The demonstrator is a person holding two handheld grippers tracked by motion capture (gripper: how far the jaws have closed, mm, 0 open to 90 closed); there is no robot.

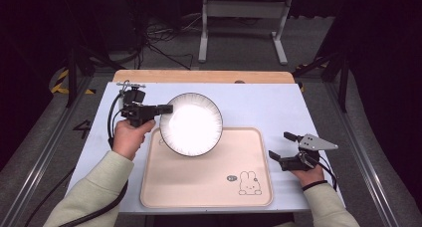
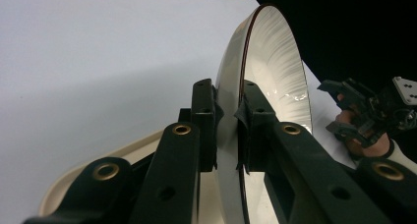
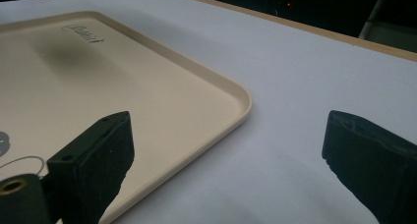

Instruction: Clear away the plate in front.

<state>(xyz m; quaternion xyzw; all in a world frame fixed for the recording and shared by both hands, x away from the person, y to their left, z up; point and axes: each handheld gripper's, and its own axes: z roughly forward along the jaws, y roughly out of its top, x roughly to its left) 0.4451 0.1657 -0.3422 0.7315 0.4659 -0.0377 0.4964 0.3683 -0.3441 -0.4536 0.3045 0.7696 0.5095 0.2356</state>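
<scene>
A white ribbed plate with a dark rim [image 1: 191, 124] hangs over the far left corner of a beige tray [image 1: 206, 182]. My left gripper [image 1: 166, 108] is shut on the plate's left rim, one jaw on each face of the plate [image 2: 268, 62]. The left gripper [image 2: 227, 130] holds it off the tray [image 2: 78, 180]. My right gripper [image 1: 282, 146] rests on the white table mat to the right of the tray, jaws wide open with nothing between them. In the right gripper view its open gripper [image 3: 226, 150] frames the tray's corner [image 3: 236, 98].
The tray carries a printed rabbit [image 1: 249, 183] at its near right. The white mat [image 1: 268, 110] covers the table; a wooden strip [image 1: 199, 76] runs along the far edge. A white stand [image 1: 244, 18] and cables lie on the floor beyond.
</scene>
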